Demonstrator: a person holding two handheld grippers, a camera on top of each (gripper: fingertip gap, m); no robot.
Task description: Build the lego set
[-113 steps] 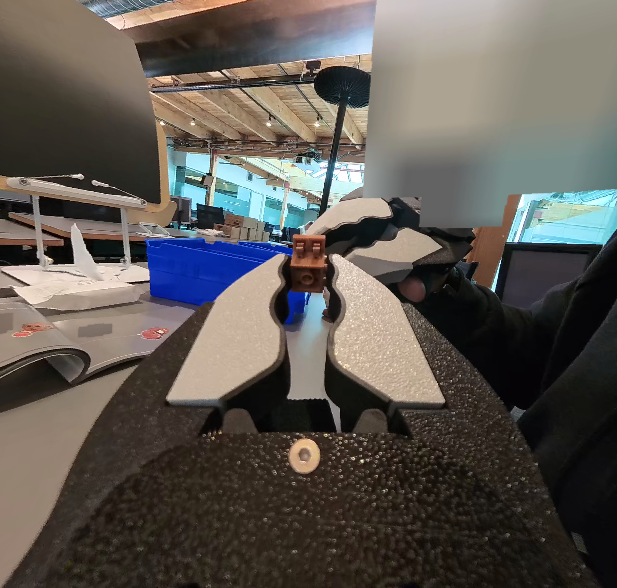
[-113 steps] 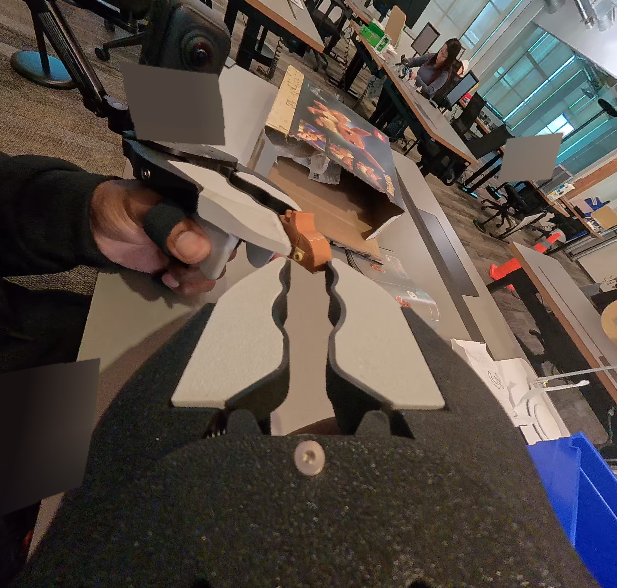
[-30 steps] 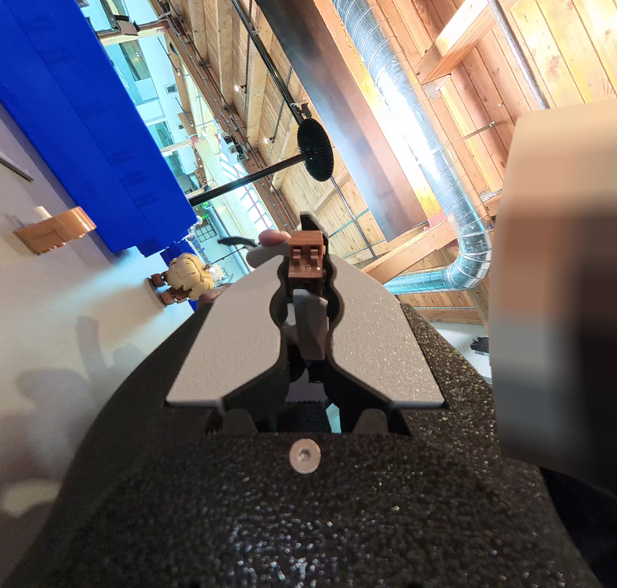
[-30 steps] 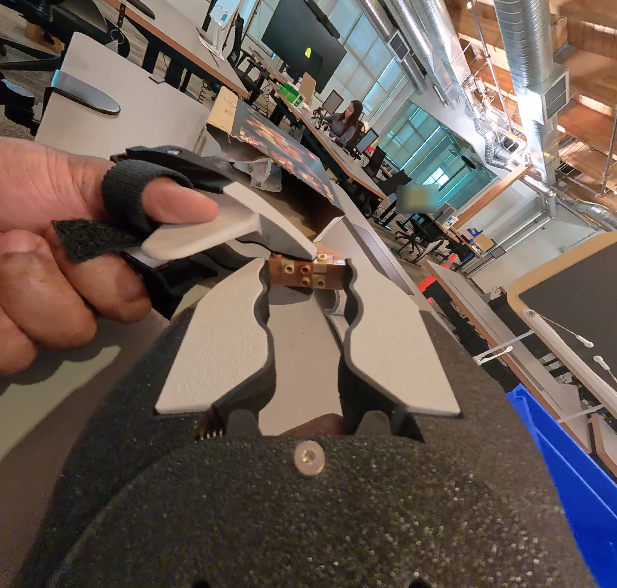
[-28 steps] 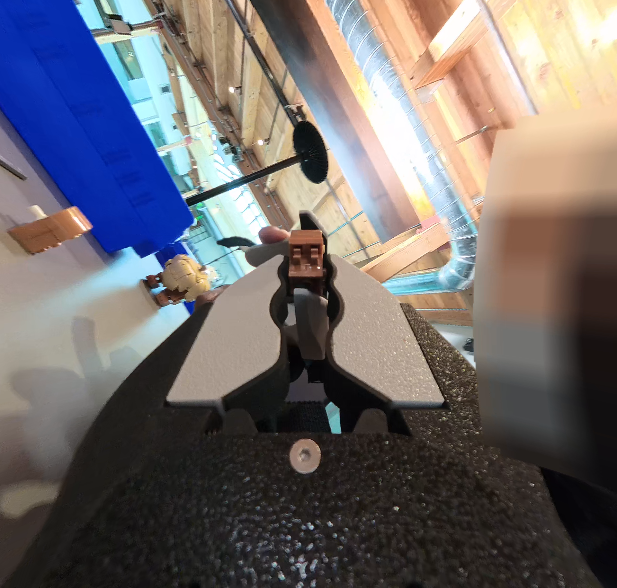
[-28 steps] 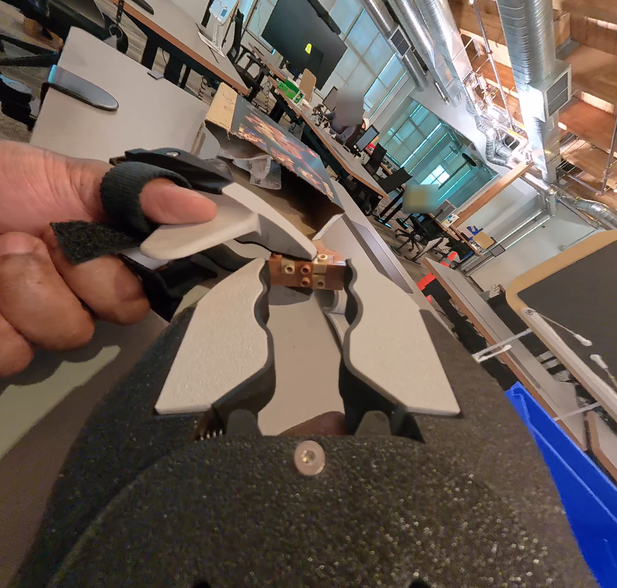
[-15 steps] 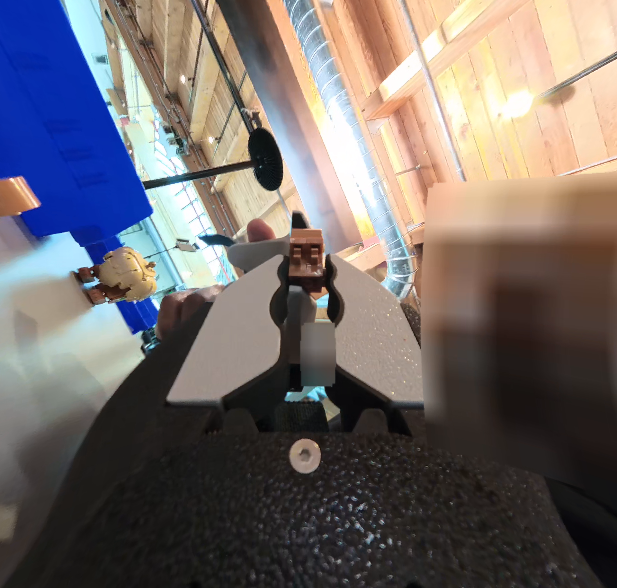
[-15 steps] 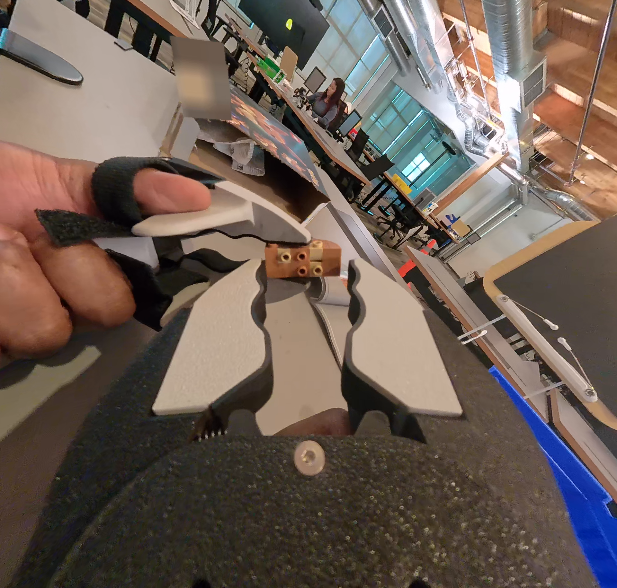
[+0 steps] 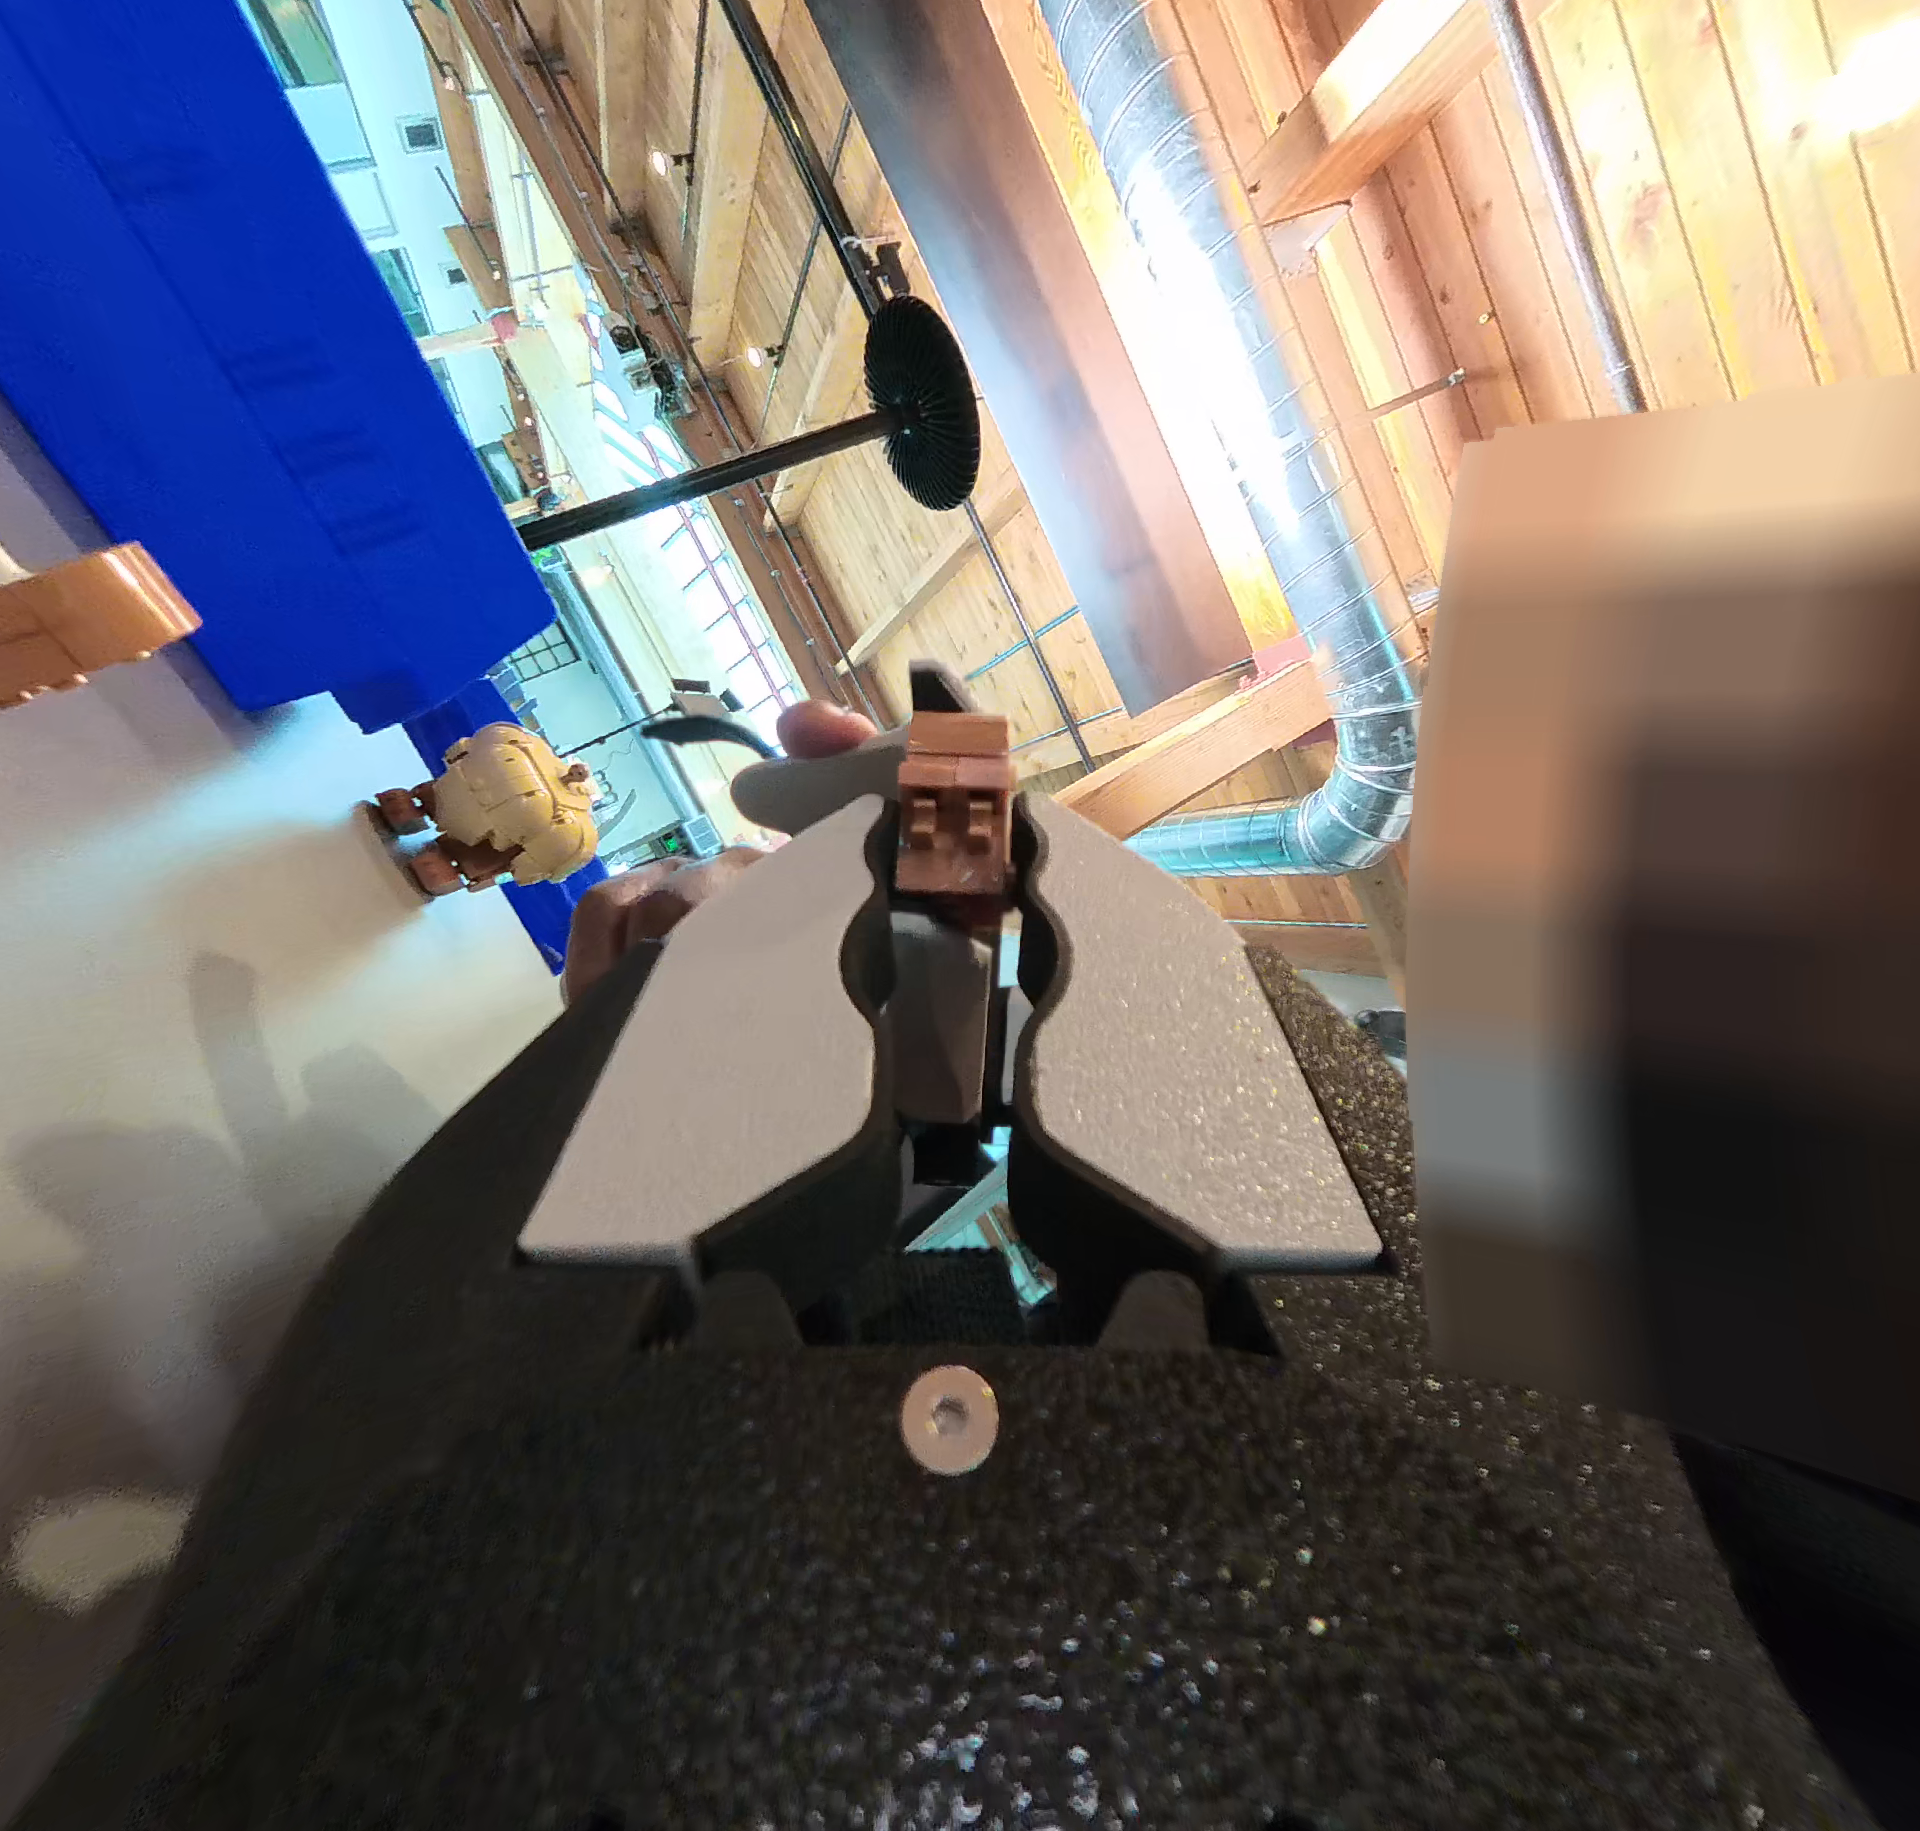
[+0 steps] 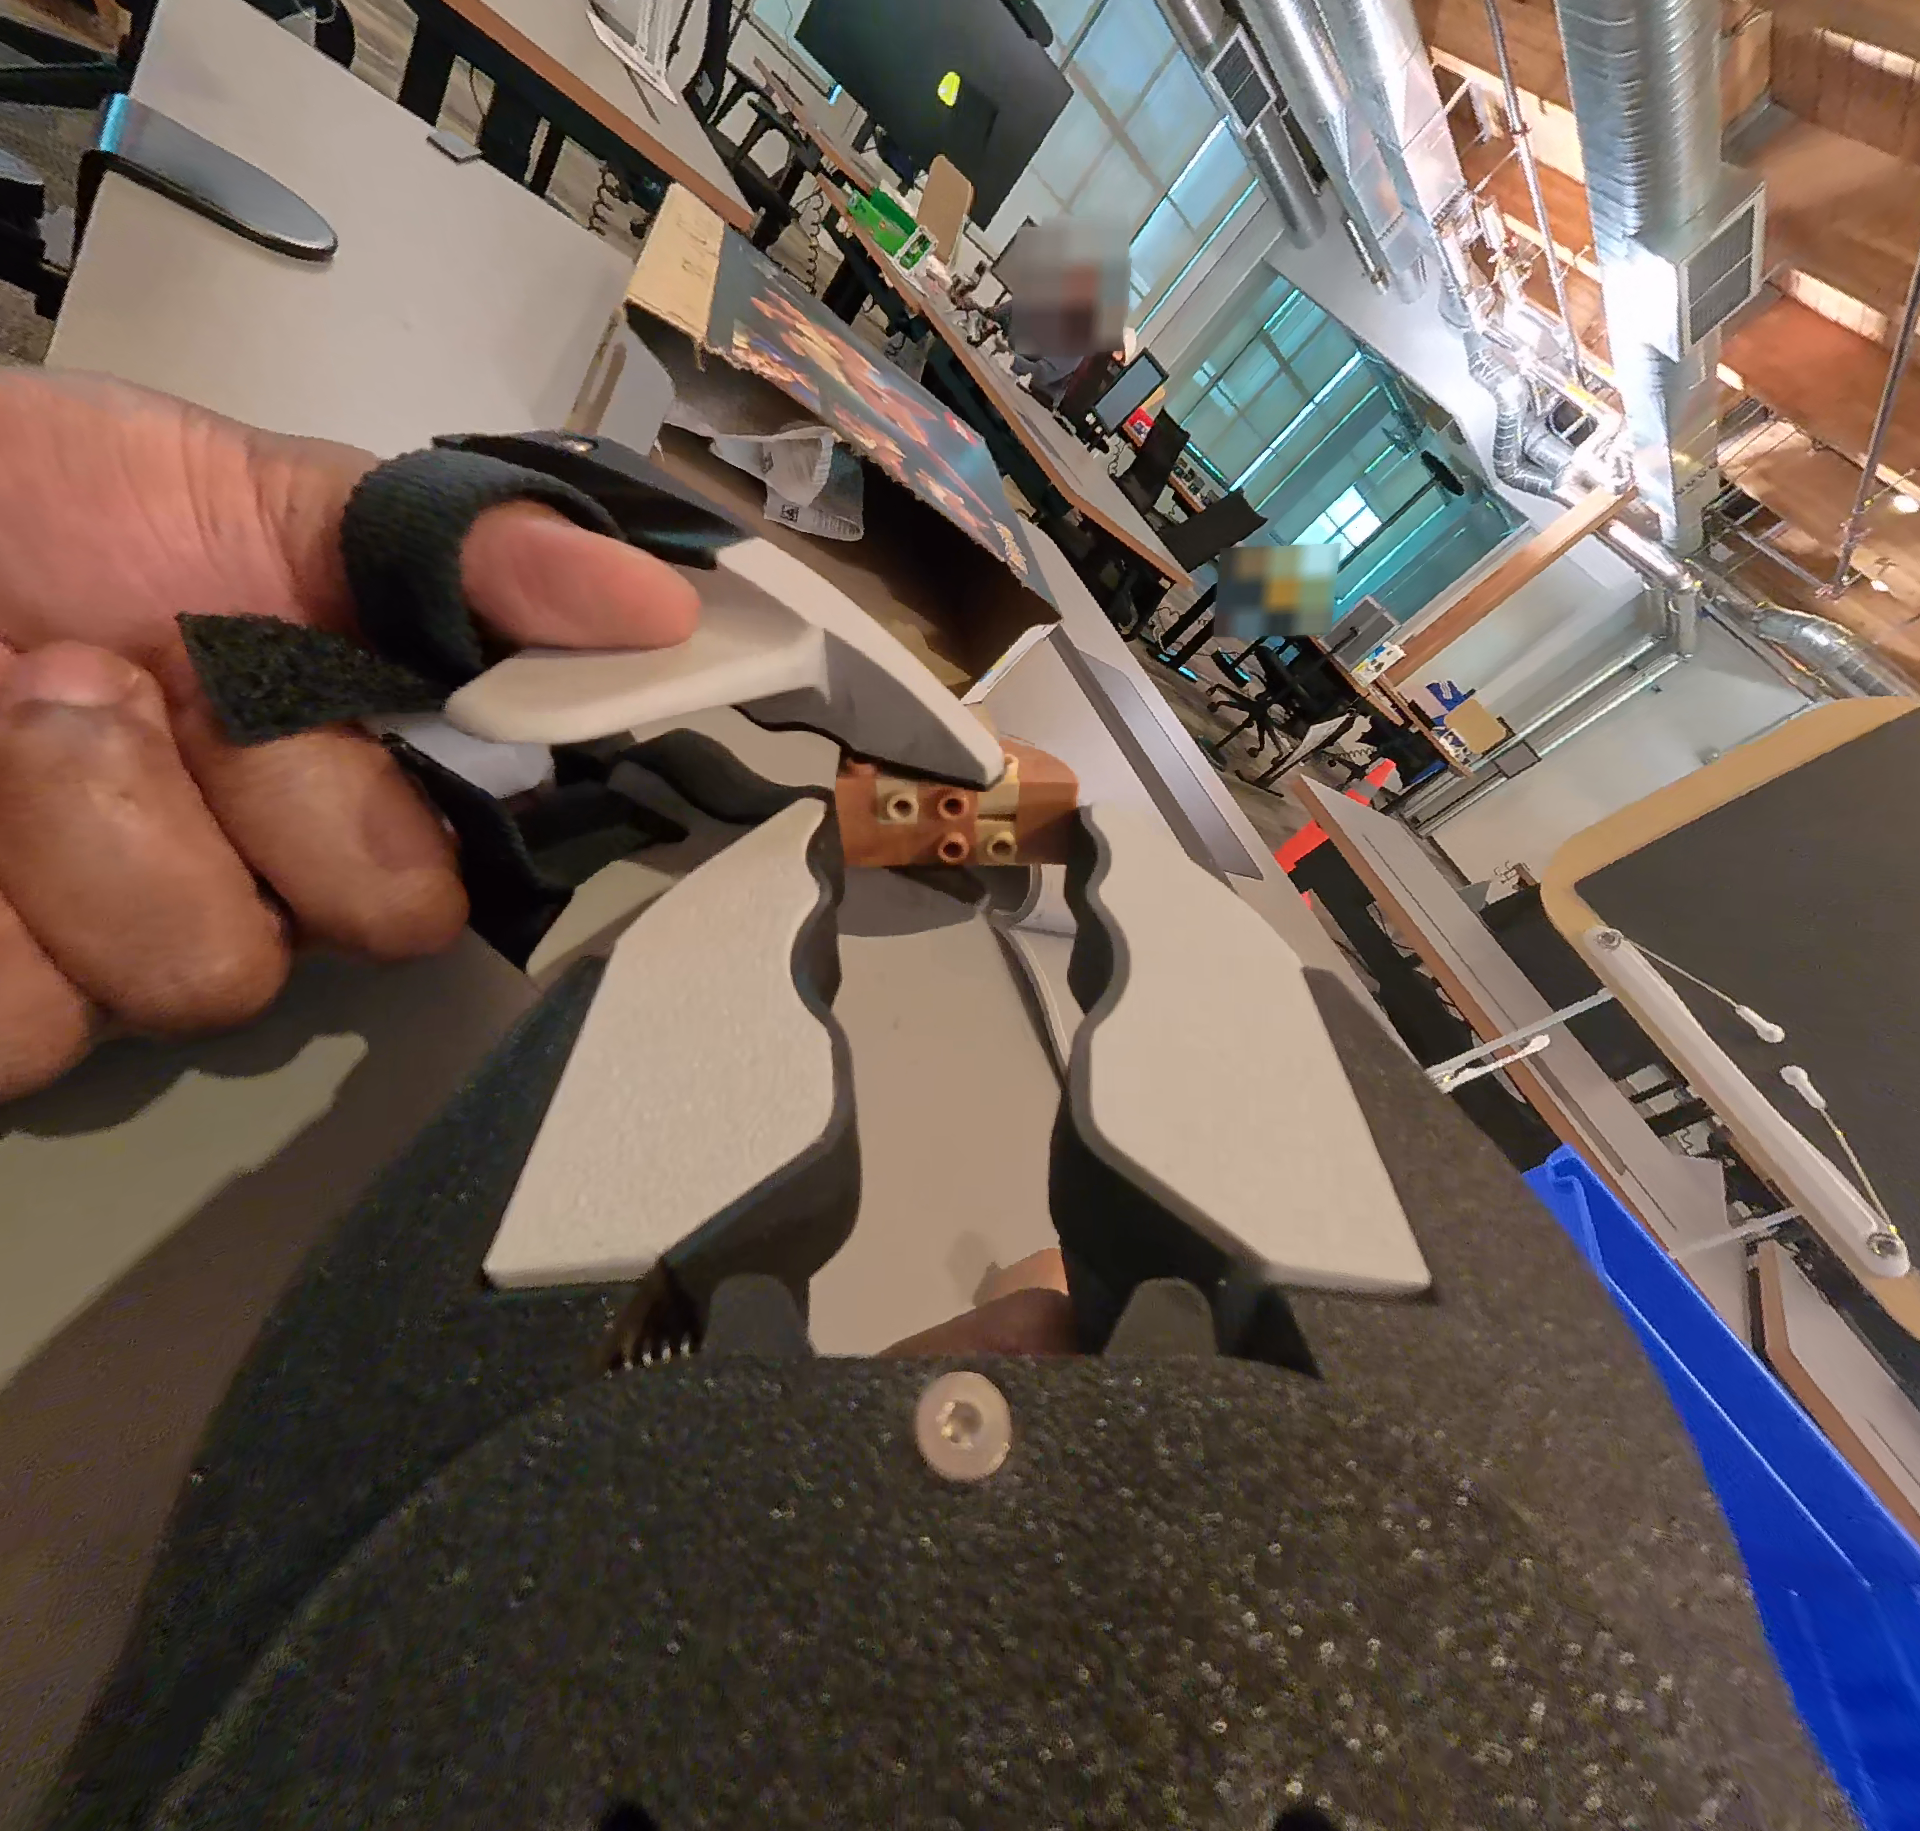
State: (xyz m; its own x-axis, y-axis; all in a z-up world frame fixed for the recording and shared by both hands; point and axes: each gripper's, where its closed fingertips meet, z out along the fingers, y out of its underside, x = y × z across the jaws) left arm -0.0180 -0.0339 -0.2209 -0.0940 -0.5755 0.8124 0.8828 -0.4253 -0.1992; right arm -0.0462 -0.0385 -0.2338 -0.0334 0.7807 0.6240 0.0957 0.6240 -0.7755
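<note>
A grey table (image 10: 312, 327) carries the scene, with a blue plastic bin (image 9: 208, 327) standing on it at the left of the left wrist view and an opened cardboard box with a printed lid (image 10: 831, 379) farther off in the right wrist view. On the tabletop just beside the bin stands a tan-and-brown brick figure (image 9: 509, 810), and farther left lies an orange-brown curved brick piece (image 9: 94, 618). The left gripper (image 9: 951, 825) is closed on a small brown brick assembly (image 9: 954, 825), both pads pressing its sides. The same assembly (image 10: 961, 815), brown with tan studs, sits between the fingers of the right gripper (image 10: 961, 836); its left end meets the right gripper's left fingertip, but whether the right fingertip touches cannot be told. The assembly is held in the air above the table, not resting on anything. The likely trouble: two grippers pulling or twisting one small build could split its bricks apart, or it could slip from the narrow pinch and drop to the table.
</note>
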